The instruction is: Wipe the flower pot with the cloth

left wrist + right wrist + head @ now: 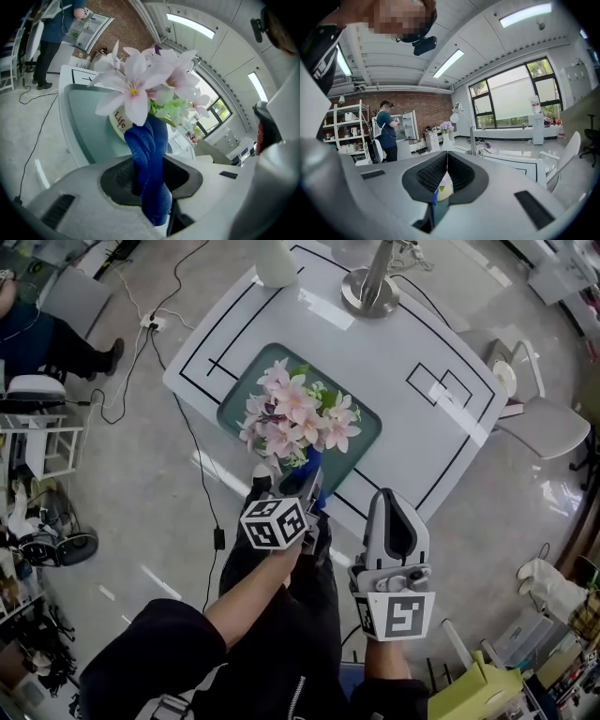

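Now flower pot (119, 124) holds pink flowers (296, 416). L gripper (150, 180) squeezes blue cloth (149, 159) right by pot; R gripper (444, 177) closed, empty, near pot.

Flowers (298, 413) spread over the pot (118, 123) and block access from above. Lamp base (370, 292) sits at the far end. Table (412, 418) right of the mat (366, 446) is open.

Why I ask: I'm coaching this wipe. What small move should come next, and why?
Probably ease the left tool forward to press its clamped blue cloth onto the white pot: the cloth sits beside the pot under the flowers, but firm contact isn't evident.
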Demonstrator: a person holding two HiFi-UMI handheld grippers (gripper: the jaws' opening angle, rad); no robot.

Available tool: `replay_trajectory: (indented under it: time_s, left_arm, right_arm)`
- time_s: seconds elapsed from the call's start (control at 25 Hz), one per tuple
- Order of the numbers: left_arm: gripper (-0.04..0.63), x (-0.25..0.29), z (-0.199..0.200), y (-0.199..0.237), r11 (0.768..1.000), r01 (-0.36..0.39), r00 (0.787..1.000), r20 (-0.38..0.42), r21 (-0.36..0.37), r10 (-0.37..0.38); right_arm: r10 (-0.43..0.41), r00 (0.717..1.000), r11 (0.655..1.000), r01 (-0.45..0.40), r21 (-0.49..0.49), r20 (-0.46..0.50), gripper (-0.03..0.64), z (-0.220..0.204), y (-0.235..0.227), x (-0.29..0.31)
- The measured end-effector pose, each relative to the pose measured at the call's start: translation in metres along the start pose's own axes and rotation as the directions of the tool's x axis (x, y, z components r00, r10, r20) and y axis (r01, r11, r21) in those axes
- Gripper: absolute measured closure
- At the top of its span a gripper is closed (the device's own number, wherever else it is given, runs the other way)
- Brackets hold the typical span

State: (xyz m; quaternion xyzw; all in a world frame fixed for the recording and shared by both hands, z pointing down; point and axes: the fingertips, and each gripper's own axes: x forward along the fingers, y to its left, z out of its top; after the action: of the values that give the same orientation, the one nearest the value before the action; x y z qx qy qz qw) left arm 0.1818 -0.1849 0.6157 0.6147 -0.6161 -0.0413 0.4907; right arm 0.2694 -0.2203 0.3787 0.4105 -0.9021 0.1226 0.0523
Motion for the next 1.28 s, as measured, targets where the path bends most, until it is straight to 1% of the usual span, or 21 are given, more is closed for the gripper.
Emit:
replay_trajectory:
  time_s: [0.08,0.12,0.16,0.24,0.36,0.48,0.56,0.64,0.72,0.8,0.92,1.0,1.08,1.16,1.2,1.28]
  left_arm:
    - [0.472,-0.008,0.003,0.005,1.0,-0.001,1.0,-0.006,0.011,0.001]
    - [0.472,-0.013,0.004,0.008,1.0,-0.001,1.0,-0.013,0.03,0.001]
    - [0.472,-0.018,0.007,0.01,0.998,0.0,1.0,-0.023,0.06,0.001]
    - [0.472,-0.031,0.011,0.015,0.99,0.008,0.999,-0.049,0.143,-0.001]
    - [0.472,-0.053,0.013,0.023,0.959,0.037,0.996,-0.088,0.281,-0.013]
    - [0.472,-0.08,0.023,0.036,0.922,0.082,0.994,-0.099,0.378,-0.048]
    - [0.472,-0.101,0.034,0.042,0.886,0.121,0.992,-0.092,0.448,-0.089]
    - [0.472,-0.126,0.047,0.049,0.841,0.163,0.987,-0.085,0.515,-0.14]
    - [0.472,-0.153,0.063,0.058,0.799,0.2,0.979,-0.078,0.566,-0.19]
    - [0.472,-0.183,0.083,0.067,0.766,0.23,0.969,-0.064,0.601,-0.241]
    - [0.472,-0.234,0.112,0.076,0.711,0.271,0.947,-0.048,0.649,-0.317]
    - [0.472,-0.264,0.129,0.077,0.667,0.3,0.93,-0.052,0.682,-0.364]
    - [0.472,-0.287,0.141,0.073,0.616,0.328,0.911,-0.068,0.716,-0.406]
    - [0.472,-0.307,0.148,0.069,0.564,0.342,0.896,-0.079,0.752,-0.437]
    - [0.472,-0.317,0.15,0.067,0.543,0.344,0.89,-0.08,0.766,-0.45]
    - [0.472,-0.334,0.151,0.06,0.515,0.352,0.876,-0.081,0.782,-0.475]
  right_arm:
    - [-0.014,1.0,1.0,0.014,-0.013,-0.017,0.607,-0.003,0.001,-0.009]
    - [-0.02,1.0,1.0,0.02,-0.02,-0.021,0.607,-0.004,0.003,-0.013]
    - [-0.025,1.0,0.999,0.025,-0.024,-0.016,0.607,-0.001,0.006,-0.016]
    - [-0.04,0.999,0.999,0.041,-0.029,0.008,0.607,0.008,0.014,-0.023]
    - [-0.11,0.994,0.993,0.111,-0.05,0.029,0.607,0.021,0.023,-0.033]
    - [-0.196,0.98,0.979,0.197,-0.06,0.021,0.607,0.021,0.037,-0.042]
    - [-0.237,0.971,0.97,0.238,-0.057,0.019,0.607,0.017,0.057,-0.046]
    - [-0.279,0.96,0.959,0.279,-0.047,0.009,0.607,0.008,0.086,-0.048]
    - [-0.308,0.951,0.951,0.308,-0.028,0.004,0.607,-0.002,0.123,-0.049]
    - [-0.32,0.948,0.947,0.32,-0.015,0.005,0.607,-0.009,0.163,-0.051]
    - [-0.339,0.941,0.941,0.339,0.002,0.002,0.607,-0.02,0.226,-0.054]
    - [-0.344,0.939,0.939,0.345,-0.012,0.009,0.607,-0.023,0.265,-0.053]
    - [-0.337,0.941,0.941,0.338,-0.029,0.013,0.607,-0.024,0.298,-0.051]
    - [-0.335,0.942,0.942,0.335,-0.029,0.016,0.607,-0.027,0.322,-0.05]
    - [-0.339,0.941,0.94,0.339,-0.026,0.017,0.607,-0.029,0.331,-0.05]
    - [-0.349,0.937,0.937,0.349,-0.021,0.017,0.607,-0.034,0.343,-0.054]
